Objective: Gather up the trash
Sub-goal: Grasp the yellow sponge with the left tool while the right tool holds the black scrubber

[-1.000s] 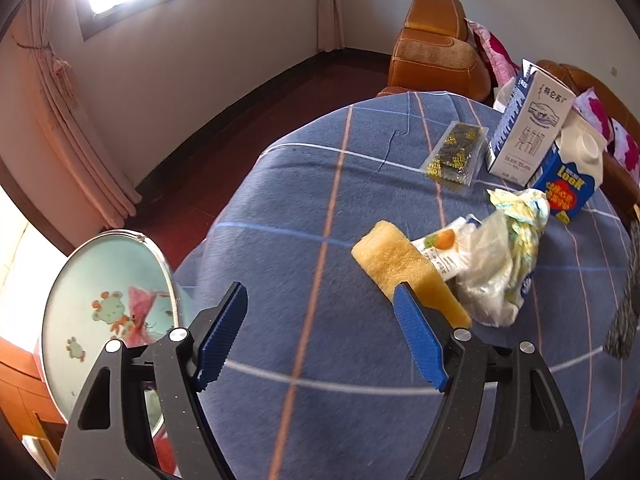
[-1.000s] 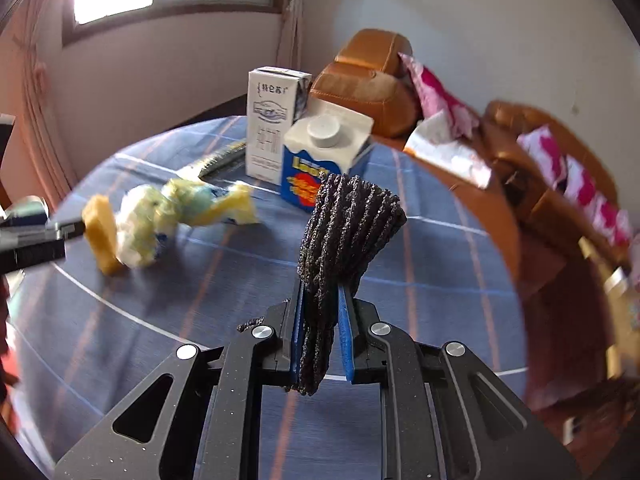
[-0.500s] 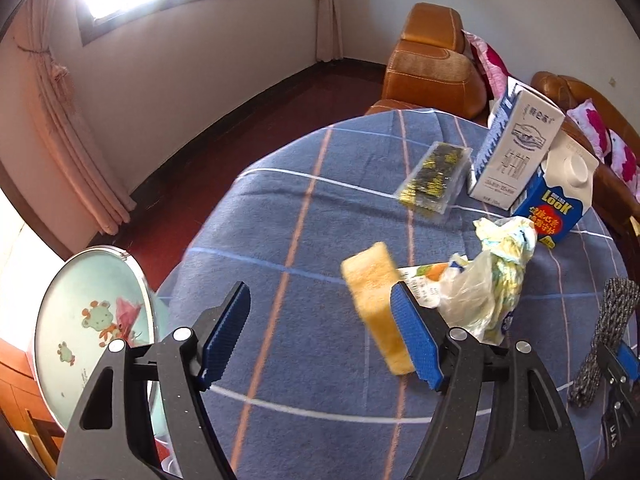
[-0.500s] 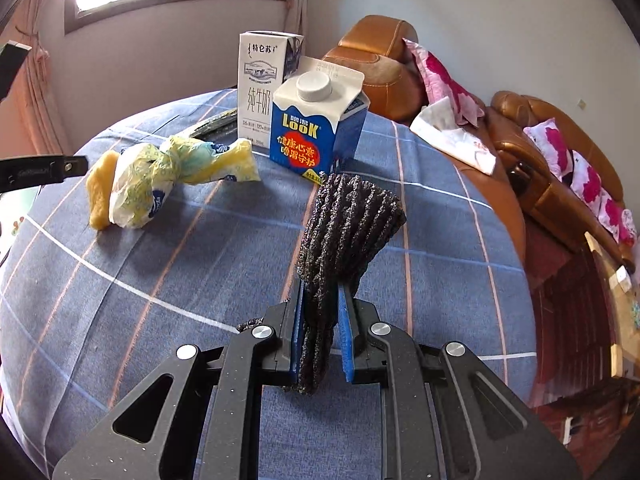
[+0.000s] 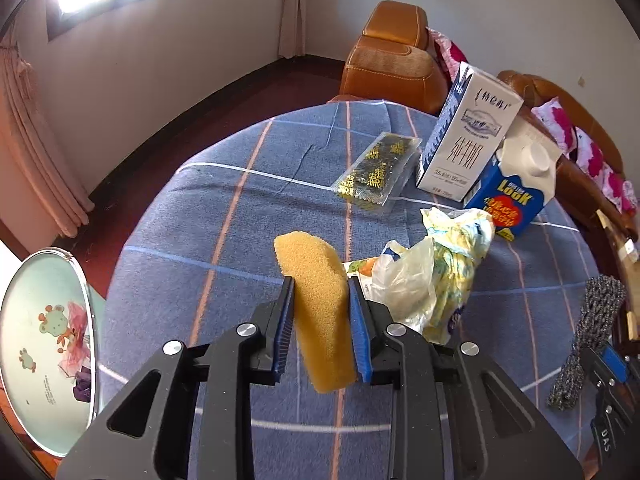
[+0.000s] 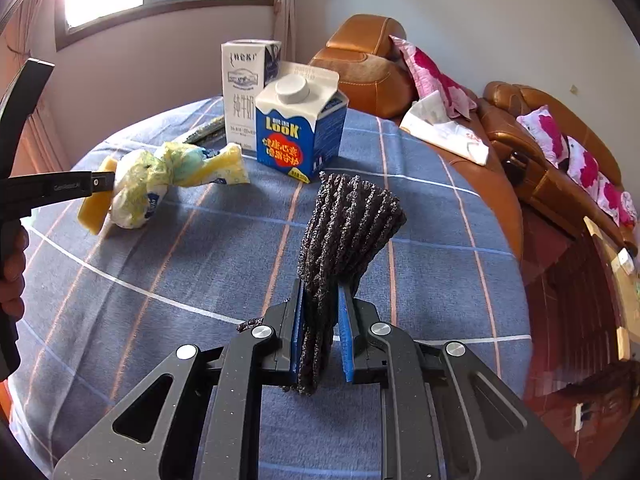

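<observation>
Fingers of left gripper [image 5: 320,320] closing on yellow sponge [image 5: 318,312], raised off table [image 5: 240,220]. Right gripper [image 6: 320,326] clamped on dark scrubber [image 6: 344,232]. Pickup step judged underway; carry to bin [image 5: 44,348] called for next.

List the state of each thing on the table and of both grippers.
left gripper: jaws closing on the yellow sponge
right gripper: shut on the dark knitted cloth
blue carton: upright, capped
white milk carton: upright
crumpled bag: lying down
snack packet: lying flat

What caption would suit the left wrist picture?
Left gripper closing on a yellow sponge above a checked tablecloth strewn with cartons and wrappers.
</observation>
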### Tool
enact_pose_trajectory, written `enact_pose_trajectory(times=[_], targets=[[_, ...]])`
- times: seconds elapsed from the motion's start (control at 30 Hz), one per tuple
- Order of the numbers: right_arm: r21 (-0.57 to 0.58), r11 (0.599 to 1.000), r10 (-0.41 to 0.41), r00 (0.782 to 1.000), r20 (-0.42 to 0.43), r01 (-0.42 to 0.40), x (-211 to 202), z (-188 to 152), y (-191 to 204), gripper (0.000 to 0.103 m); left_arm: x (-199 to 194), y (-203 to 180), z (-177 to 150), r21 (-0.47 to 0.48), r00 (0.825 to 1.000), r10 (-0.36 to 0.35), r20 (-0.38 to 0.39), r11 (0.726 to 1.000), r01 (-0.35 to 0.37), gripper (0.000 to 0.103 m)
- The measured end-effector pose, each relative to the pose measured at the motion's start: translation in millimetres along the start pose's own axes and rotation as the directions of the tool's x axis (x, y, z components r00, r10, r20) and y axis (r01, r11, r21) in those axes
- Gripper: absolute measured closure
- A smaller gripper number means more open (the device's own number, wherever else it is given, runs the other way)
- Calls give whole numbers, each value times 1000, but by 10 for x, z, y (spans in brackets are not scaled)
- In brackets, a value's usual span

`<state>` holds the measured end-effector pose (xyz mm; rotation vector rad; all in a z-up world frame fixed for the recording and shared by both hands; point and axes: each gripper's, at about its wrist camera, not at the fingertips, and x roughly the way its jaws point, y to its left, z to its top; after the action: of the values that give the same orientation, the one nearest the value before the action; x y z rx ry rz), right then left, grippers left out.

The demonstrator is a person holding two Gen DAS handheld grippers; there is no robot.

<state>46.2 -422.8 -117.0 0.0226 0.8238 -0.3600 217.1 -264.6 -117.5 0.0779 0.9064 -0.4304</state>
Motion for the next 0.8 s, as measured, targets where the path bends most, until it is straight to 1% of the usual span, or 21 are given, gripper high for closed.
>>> enact_pose_trajectory(times=[0.13, 0.23, 0.33, 0.47, 0.53, 0.63, 0.8], targets=[[-19, 1000, 14, 1000, 28, -13, -175, -23, 115, 86, -288, 191, -92, -7, 999, -30, 15, 1000, 30, 77], [-32, 999, 26, 999, 35, -25, -238, -37, 217, 86, -460, 342, -184, -10, 999, -31, 24, 999, 31, 77], [-69, 996, 56, 997, 45, -53, -339, -44, 439, 86, -645, 497, -311, 1, 999, -4, 33, 1000, 4, 77], [-128, 987, 104, 993, 46, -98, -429, -54, 780, 87, -826, 748, -489, 2, 1000, 18, 22, 1000, -18, 77], [-163, 980, 126, 991, 47, -117, -475, -66, 975, 86, -894, 894, -562, -11, 999, 49, 22, 999, -49, 77], [-200, 969, 156, 987, 44, -144, -521, -65, 1239, 87, -995, 1102, -657, -34, 997, 76, 28, 997, -75, 77], [-247, 950, 210, 977, 45, -193, -580, -56, 1646, 86, -1168, 1427, -790, -53, 987, 153, 48, 987, -151, 77]])
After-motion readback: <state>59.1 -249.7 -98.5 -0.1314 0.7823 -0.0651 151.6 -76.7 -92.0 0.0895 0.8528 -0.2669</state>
